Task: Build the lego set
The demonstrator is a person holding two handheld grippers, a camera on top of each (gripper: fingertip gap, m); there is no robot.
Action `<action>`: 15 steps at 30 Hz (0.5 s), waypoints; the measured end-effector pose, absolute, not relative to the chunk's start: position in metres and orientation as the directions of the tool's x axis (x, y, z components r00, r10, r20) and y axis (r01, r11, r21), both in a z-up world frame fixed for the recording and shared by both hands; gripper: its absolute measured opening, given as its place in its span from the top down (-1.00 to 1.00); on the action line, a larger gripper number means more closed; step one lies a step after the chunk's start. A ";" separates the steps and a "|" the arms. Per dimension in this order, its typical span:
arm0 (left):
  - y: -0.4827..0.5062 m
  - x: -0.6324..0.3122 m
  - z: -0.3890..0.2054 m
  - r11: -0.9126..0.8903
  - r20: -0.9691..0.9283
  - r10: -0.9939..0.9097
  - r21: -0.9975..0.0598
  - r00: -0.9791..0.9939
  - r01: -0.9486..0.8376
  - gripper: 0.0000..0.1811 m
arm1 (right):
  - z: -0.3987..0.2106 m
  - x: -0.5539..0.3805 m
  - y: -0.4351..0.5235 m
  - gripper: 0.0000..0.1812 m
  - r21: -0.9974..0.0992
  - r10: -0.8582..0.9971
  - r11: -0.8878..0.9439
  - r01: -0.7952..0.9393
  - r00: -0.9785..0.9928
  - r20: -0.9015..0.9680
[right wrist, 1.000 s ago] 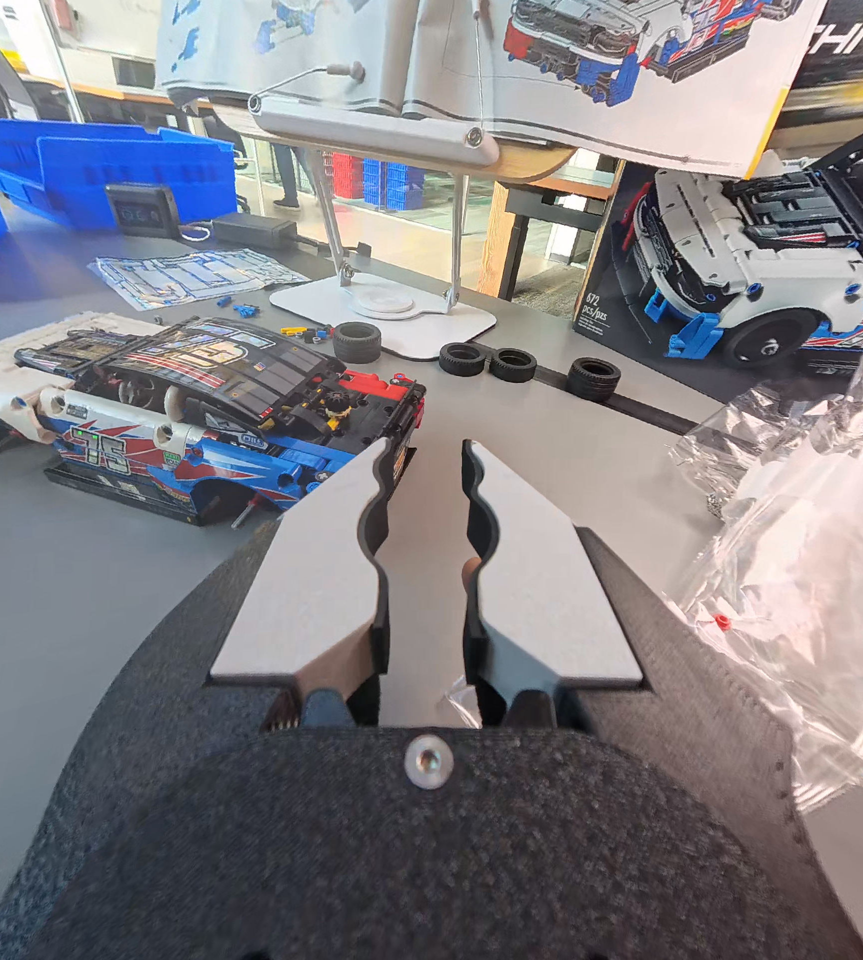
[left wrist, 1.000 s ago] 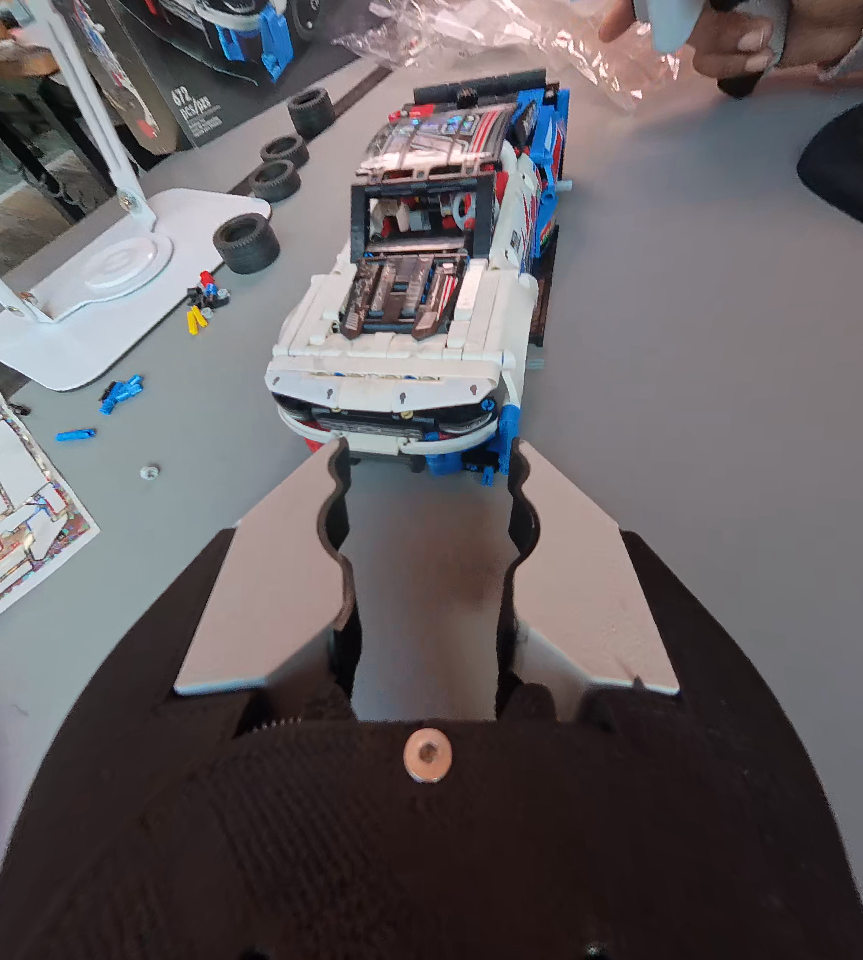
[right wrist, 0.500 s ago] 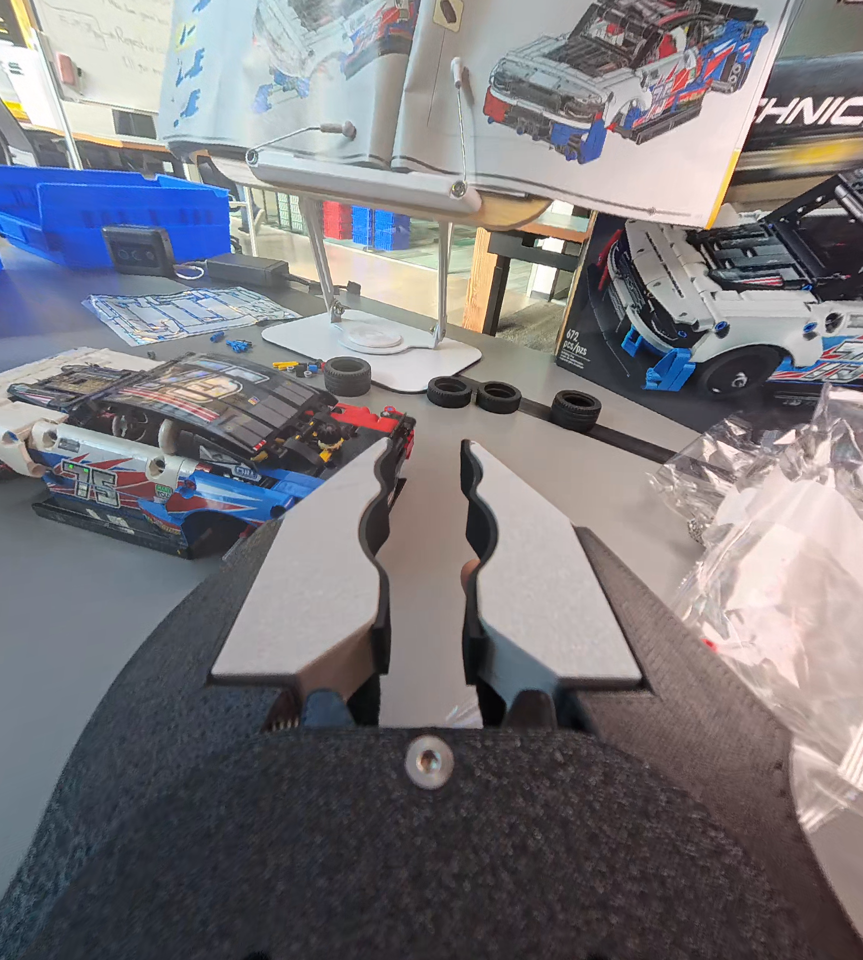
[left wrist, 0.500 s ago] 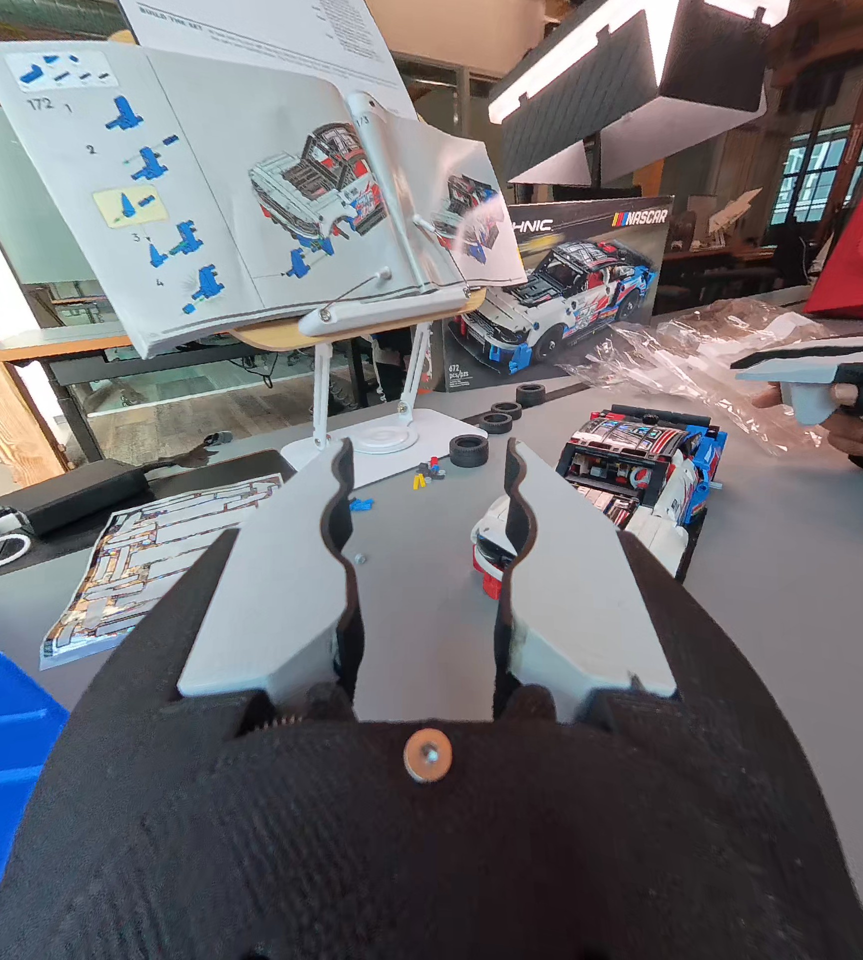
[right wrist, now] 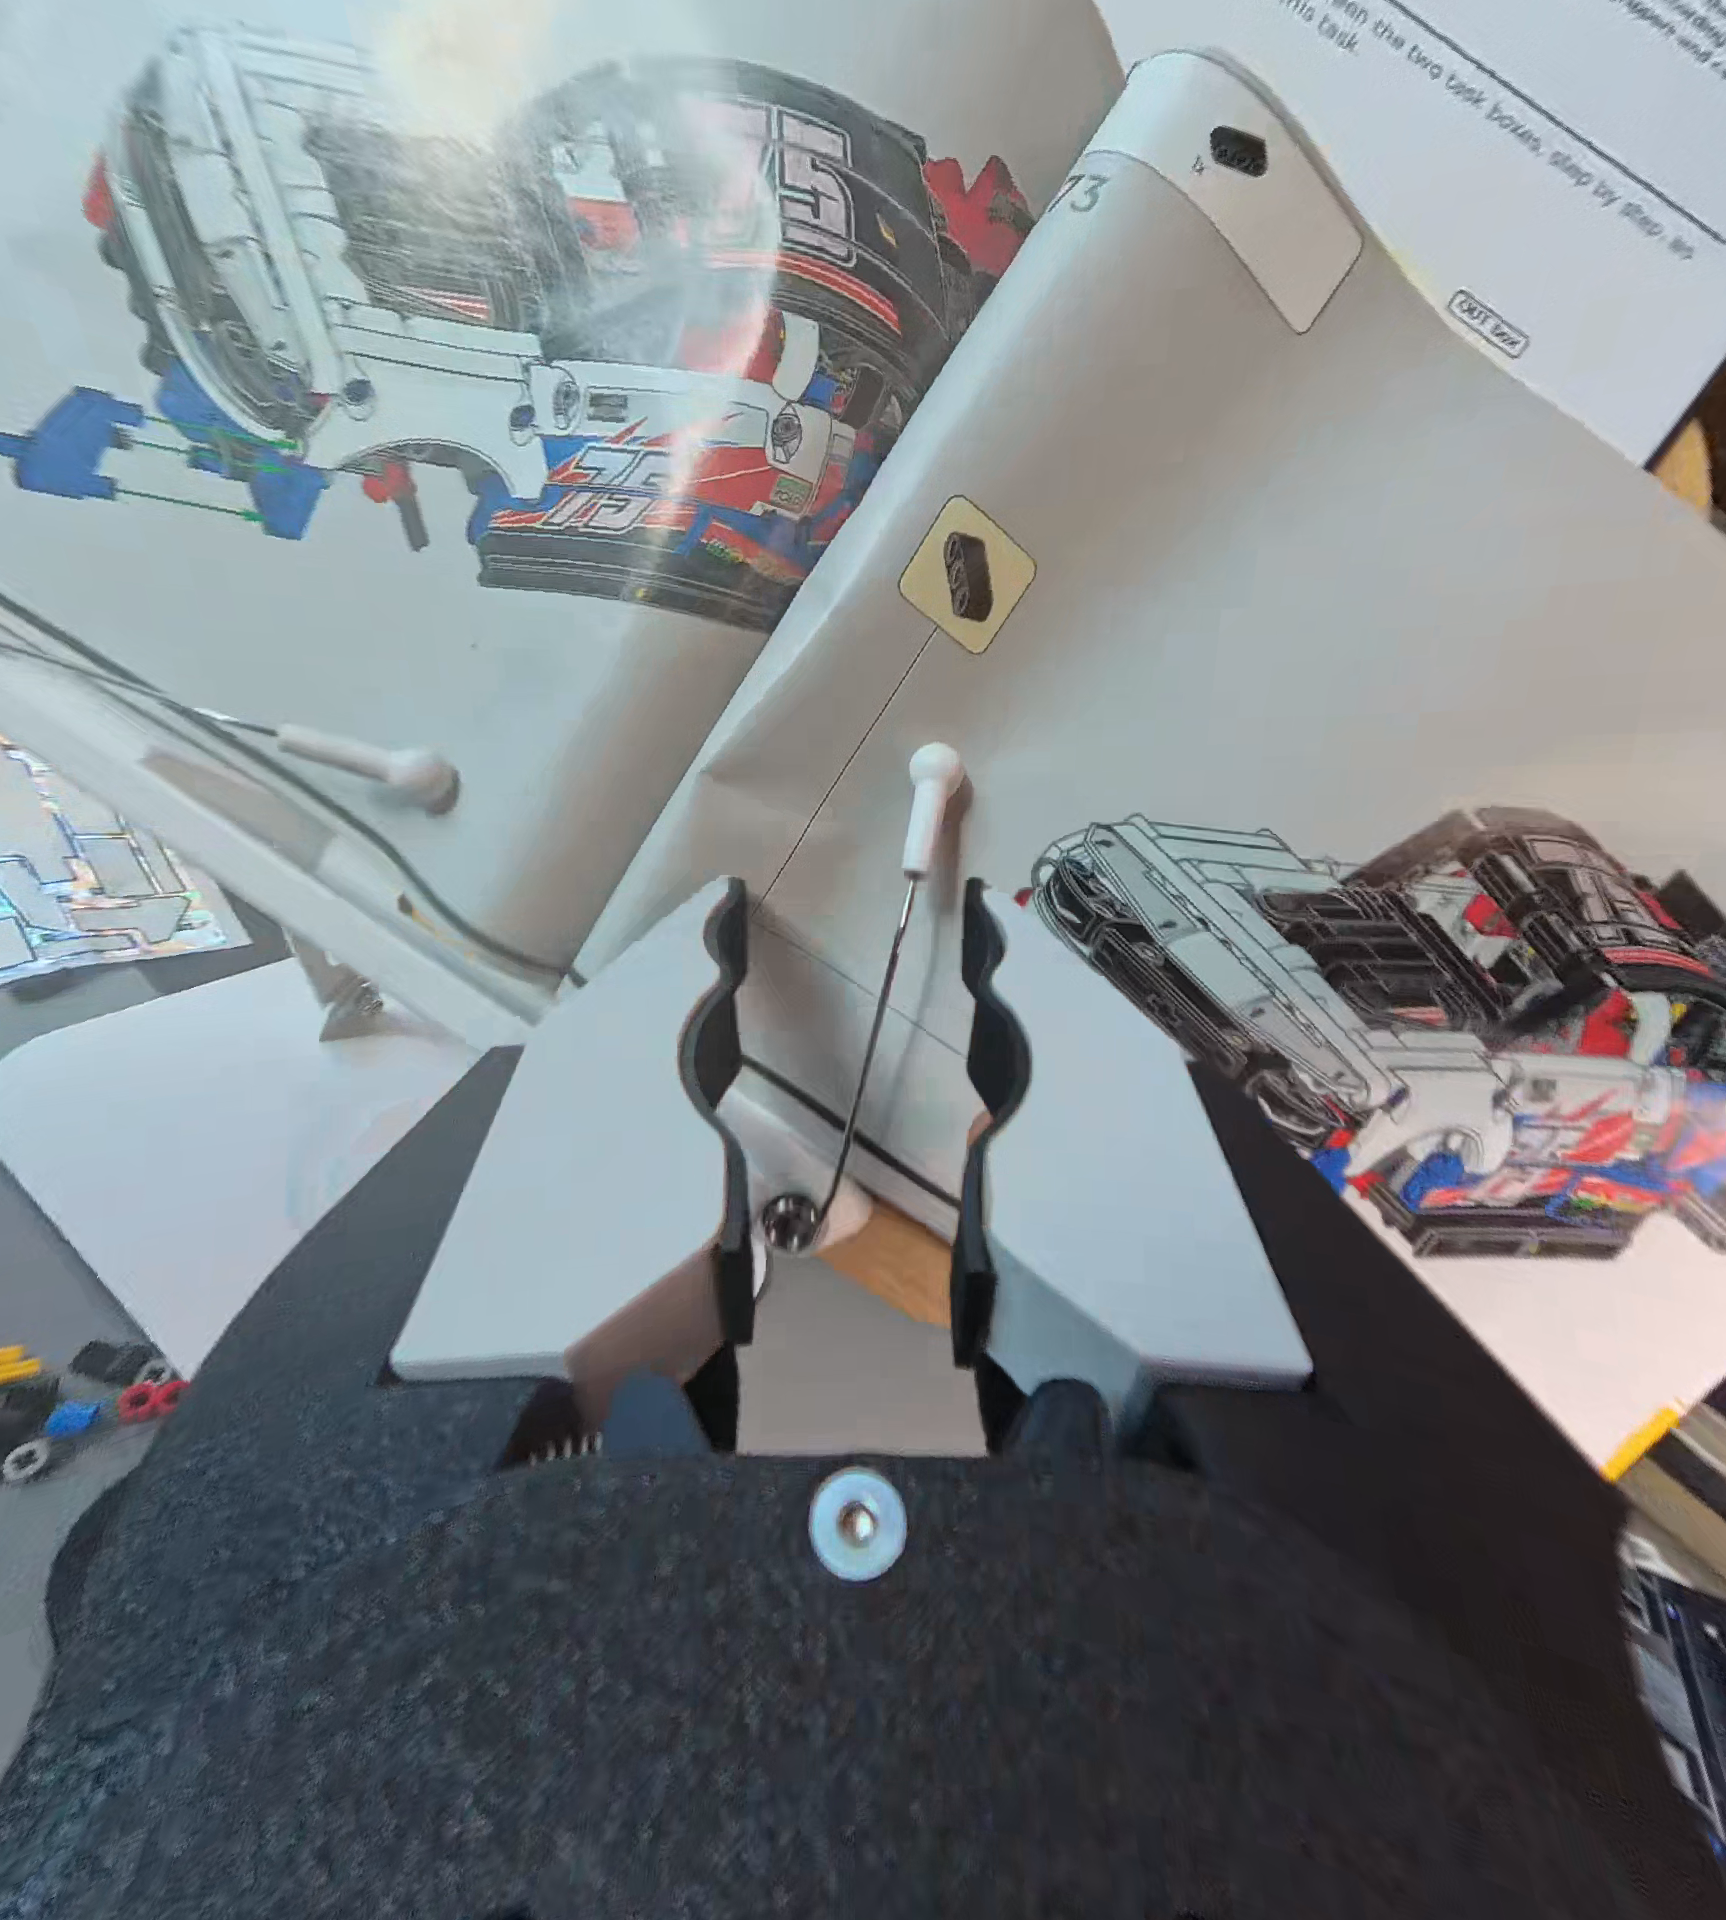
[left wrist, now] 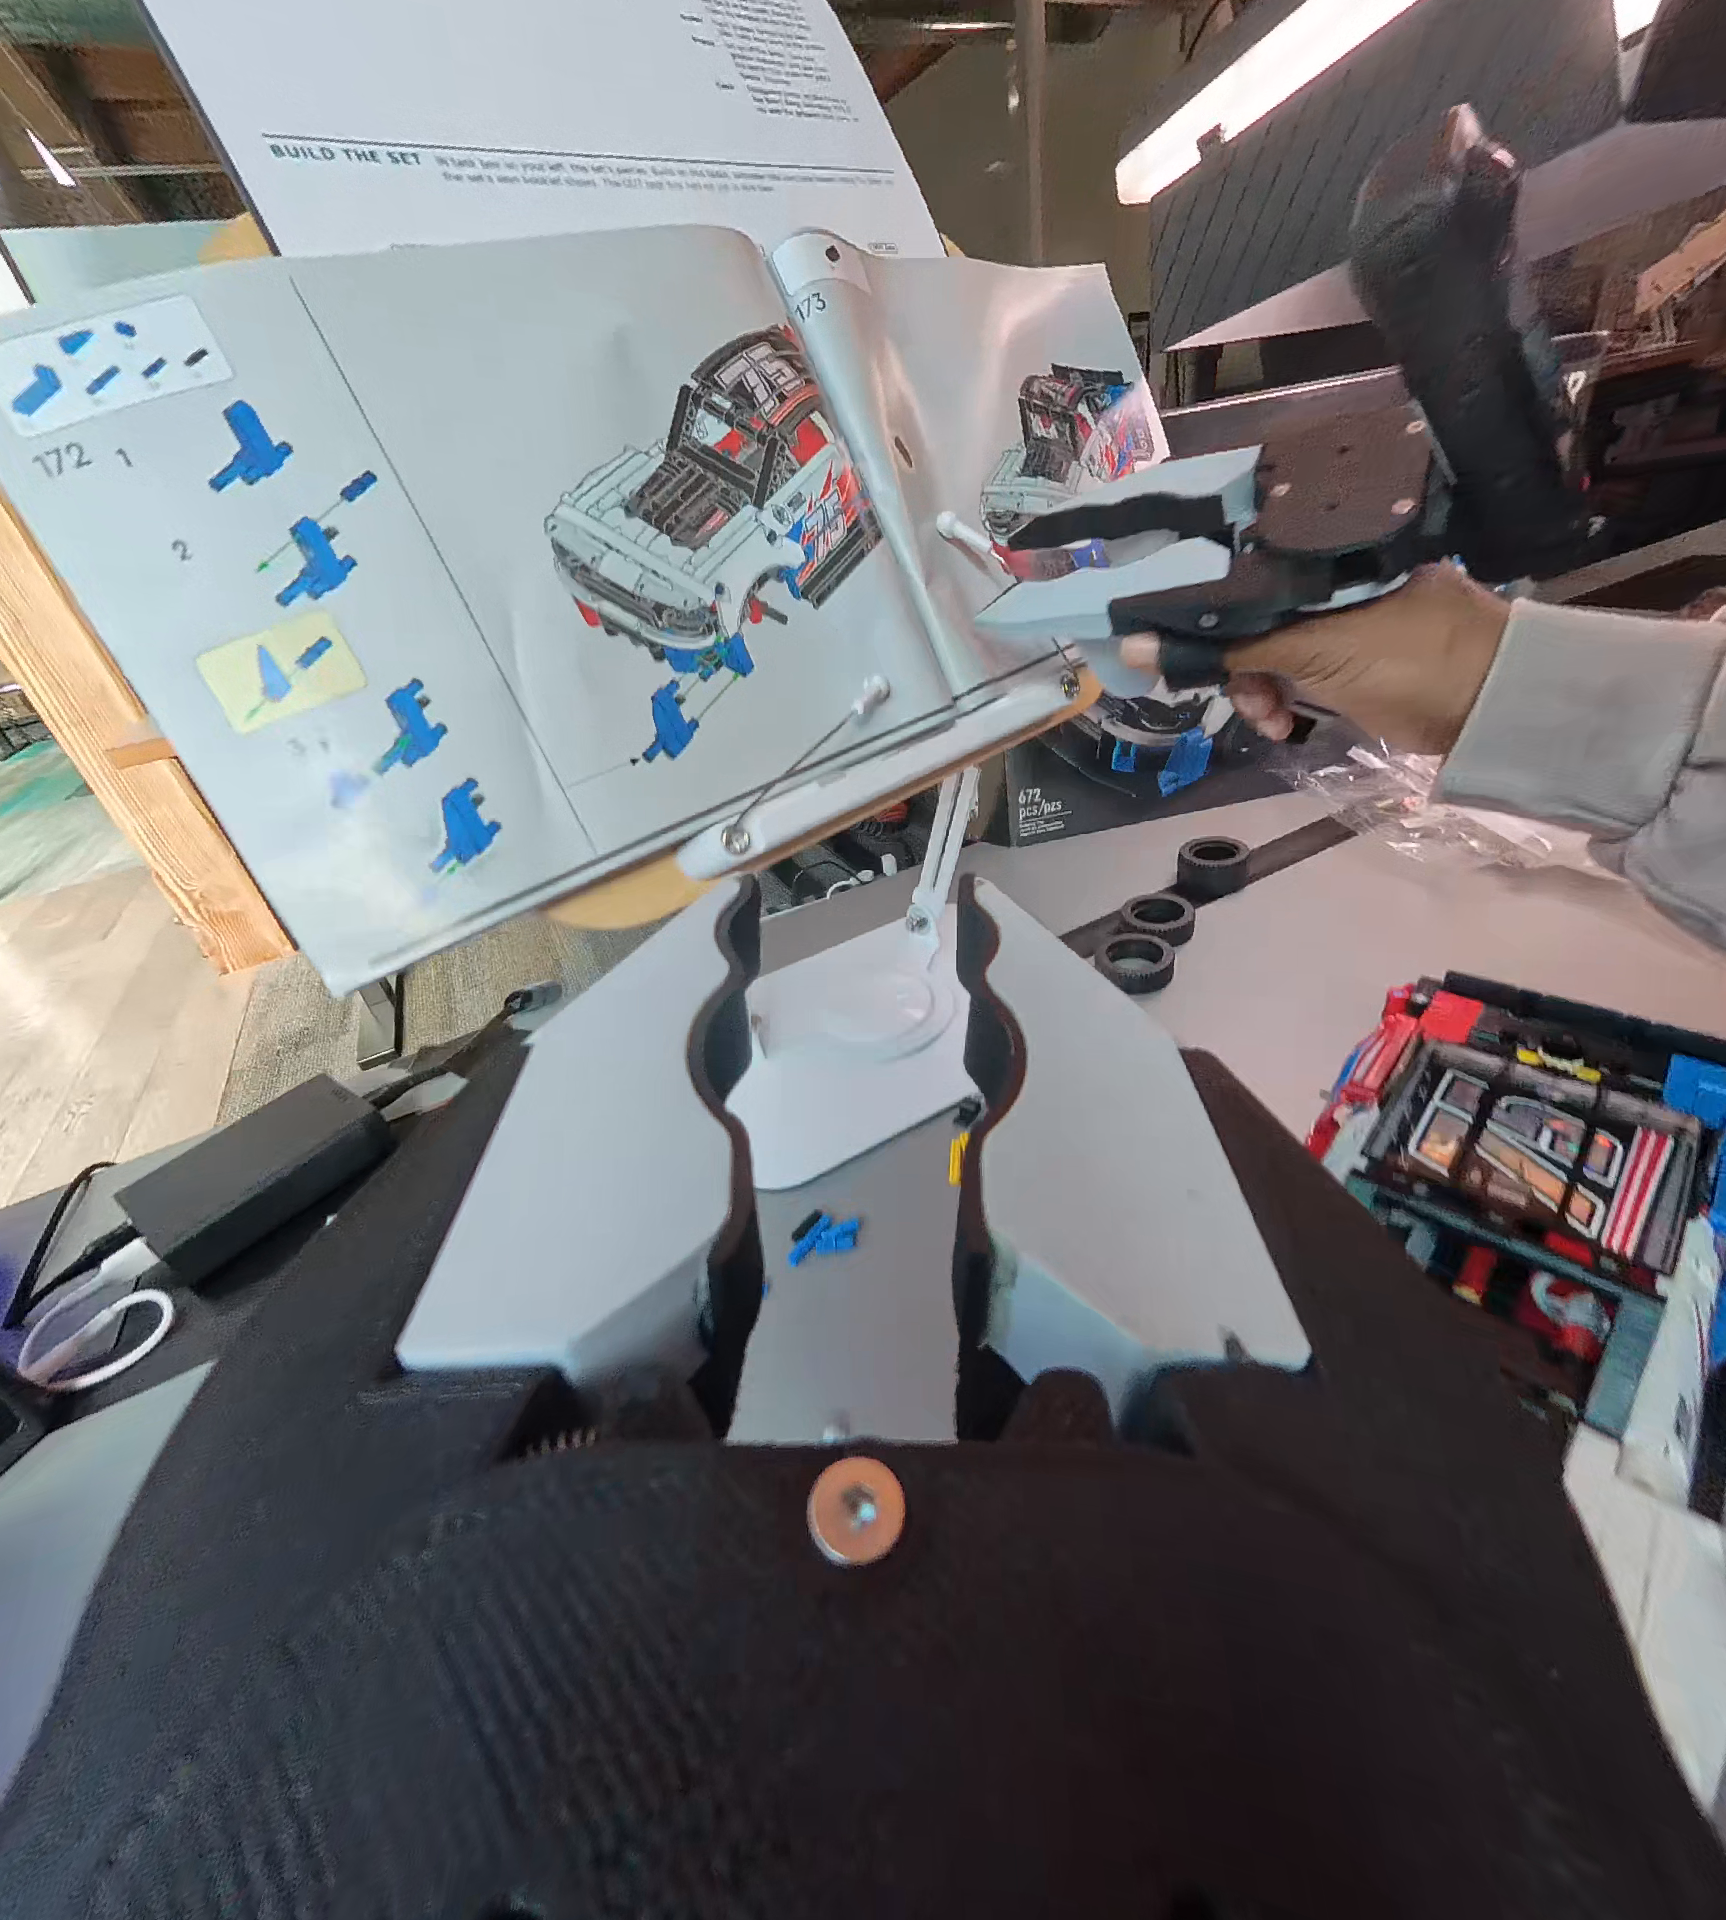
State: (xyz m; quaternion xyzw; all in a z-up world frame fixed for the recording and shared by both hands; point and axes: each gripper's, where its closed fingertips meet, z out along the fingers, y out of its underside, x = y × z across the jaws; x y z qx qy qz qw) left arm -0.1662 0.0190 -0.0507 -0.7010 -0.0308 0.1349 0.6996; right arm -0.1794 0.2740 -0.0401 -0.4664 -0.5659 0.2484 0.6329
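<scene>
The instruction booklet (left wrist: 526,540) lies open on a white stand, held by two wire page clips. The partly built Lego car (left wrist: 1524,1153), white, blue, red and black, sits on the grey table at the right. My left gripper (left wrist: 859,904) is open and empty, held above the table and facing the stand. My right gripper (right wrist: 854,894) is open right in front of the booklet's right page (right wrist: 1254,623). The right page clip (right wrist: 932,790) stands between its jaws, apart from both. The right gripper also shows in the left wrist view (left wrist: 999,577), held by a hand.
The stand's white base (left wrist: 838,1101) sits ahead, with loose blue pieces (left wrist: 823,1236) in front of it. Three black tyres (left wrist: 1150,920) lie near the set's box (left wrist: 1098,790). A black power adapter (left wrist: 246,1174) is at the left. A sticker sheet (right wrist: 28,862) and small parts (right wrist: 28,1403) lie left of the stand. Left tips to right tips: about 25 cm.
The left gripper has lifted from the car's front and swung toward the booklet. The right gripper has risen from the table to the right page clip and opened wider.
</scene>
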 end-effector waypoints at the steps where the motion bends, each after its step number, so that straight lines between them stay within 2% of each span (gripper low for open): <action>1: 0.032 -0.170 -0.043 -0.030 -0.151 0.233 -0.988 0.961 -0.148 0.59 | -0.039 -0.186 0.277 0.78 -0.875 0.846 0.434 0.214 0.237 0.478; 2: 0.045 -0.176 -0.038 -0.053 -0.173 0.236 -0.985 0.956 -0.165 0.59 | -0.033 -0.184 0.286 0.98 -0.892 0.844 0.406 0.198 0.294 0.449; 6: 0.091 -0.199 -0.038 -0.177 -0.250 0.210 -0.961 0.945 -0.215 0.61 | -0.040 -0.153 0.308 0.97 -0.981 0.917 0.161 0.109 0.350 0.190; 9: 0.129 -0.216 -0.052 -0.280 -0.299 0.173 -0.928 0.938 -0.244 0.60 | -0.063 -0.131 0.329 0.91 -0.996 0.936 -0.062 0.069 0.349 -0.034; 12: 0.156 -0.230 -0.065 -0.363 -0.373 0.168 -0.884 0.913 -0.294 0.56 | -0.090 -0.118 0.330 0.87 -0.956 0.928 -0.289 0.055 0.262 -0.266; 15: 0.165 -0.235 -0.069 -0.382 -0.443 0.163 -0.852 0.882 -0.358 0.64 | -0.104 -0.110 0.319 0.84 -0.851 0.848 -0.524 0.020 0.100 -0.520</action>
